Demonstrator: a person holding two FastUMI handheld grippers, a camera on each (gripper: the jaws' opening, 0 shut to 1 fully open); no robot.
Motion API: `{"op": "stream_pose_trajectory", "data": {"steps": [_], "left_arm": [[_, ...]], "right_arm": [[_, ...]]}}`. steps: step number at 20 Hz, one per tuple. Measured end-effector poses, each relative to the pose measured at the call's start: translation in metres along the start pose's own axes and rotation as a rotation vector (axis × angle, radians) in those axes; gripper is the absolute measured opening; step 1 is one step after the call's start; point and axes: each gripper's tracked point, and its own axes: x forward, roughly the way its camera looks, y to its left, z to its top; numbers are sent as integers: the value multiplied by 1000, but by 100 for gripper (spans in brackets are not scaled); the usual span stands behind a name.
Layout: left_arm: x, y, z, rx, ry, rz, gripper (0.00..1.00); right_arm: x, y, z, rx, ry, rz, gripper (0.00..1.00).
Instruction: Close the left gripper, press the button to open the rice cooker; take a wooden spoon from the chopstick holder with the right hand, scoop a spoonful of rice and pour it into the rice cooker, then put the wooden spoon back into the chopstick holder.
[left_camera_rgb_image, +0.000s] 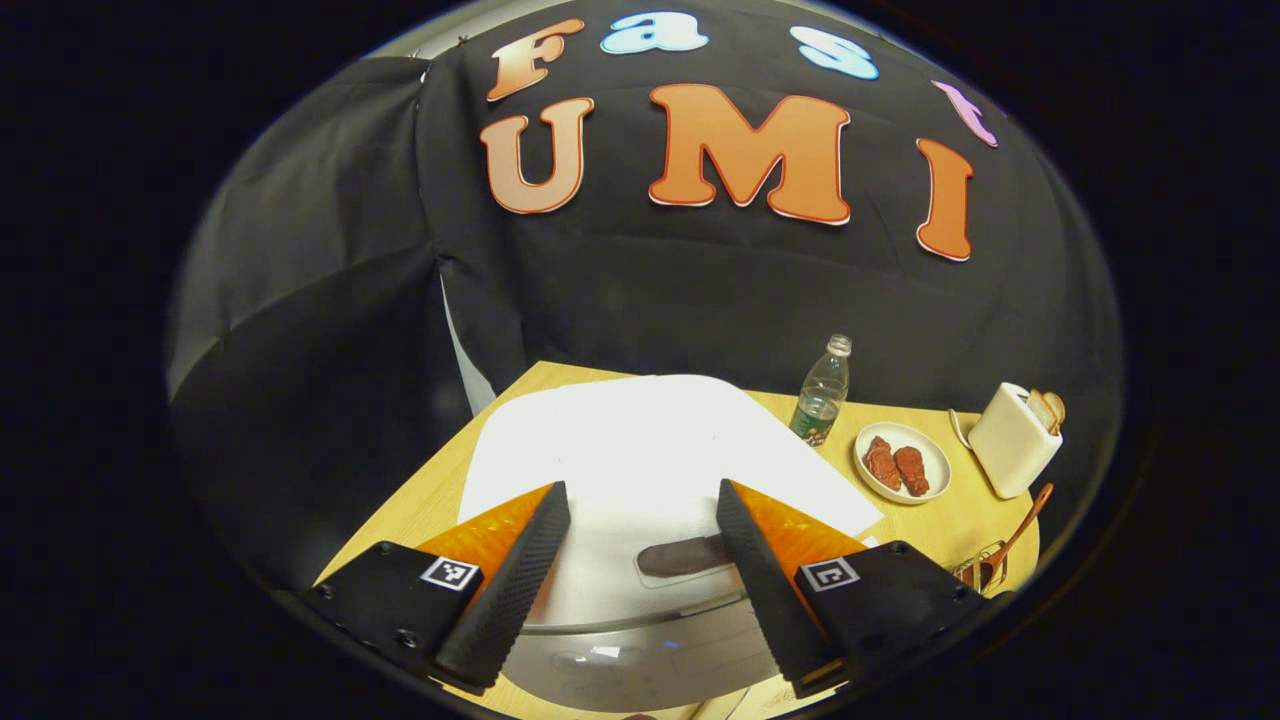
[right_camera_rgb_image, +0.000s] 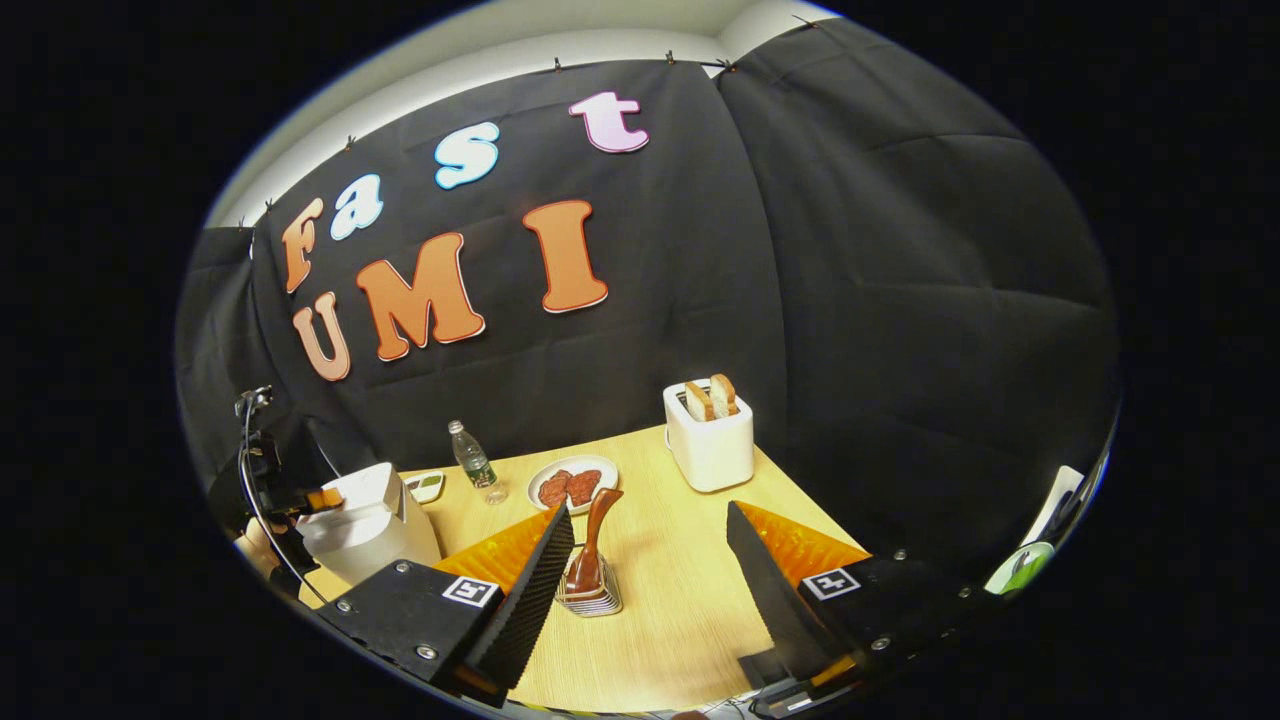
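The white rice cooker (left_camera_rgb_image: 640, 450) lies right under my left gripper (left_camera_rgb_image: 640, 490), its lid down. A dark button (left_camera_rgb_image: 690, 555) on the lid sits between the open fingers, nearer the right one. The wooden spoon (left_camera_rgb_image: 1015, 535) stands in the chopstick holder (left_camera_rgb_image: 985, 572) at the far right. In the right gripper view, the spoon (right_camera_rgb_image: 598, 530) stands upright in the holder (right_camera_rgb_image: 590, 592), close to the left finger of my open right gripper (right_camera_rgb_image: 648, 510). The cooker (right_camera_rgb_image: 365, 525) is at the left, with the left gripper (right_camera_rgb_image: 300, 497) over it.
A water bottle (right_camera_rgb_image: 472, 460), a plate of meat slices (right_camera_rgb_image: 572, 485) and a white toaster (right_camera_rgb_image: 708, 435) holding bread line the back of the wooden table (right_camera_rgb_image: 680, 620). A small dish (right_camera_rgb_image: 425, 487) sits behind the cooker. Black cloth walls close off the table.
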Motion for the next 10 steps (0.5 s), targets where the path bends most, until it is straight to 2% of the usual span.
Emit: {"op": "stream_pose_trajectory", "data": {"steps": [6, 10], "left_arm": [[6, 0, -10, 7, 48, 35, 100], [12, -13, -6, 60, 54, 7, 100]], "right_arm": [[6, 1, -9, 15, 25, 11, 95], [6, 4, -12, 16, 29, 26, 95]]}}
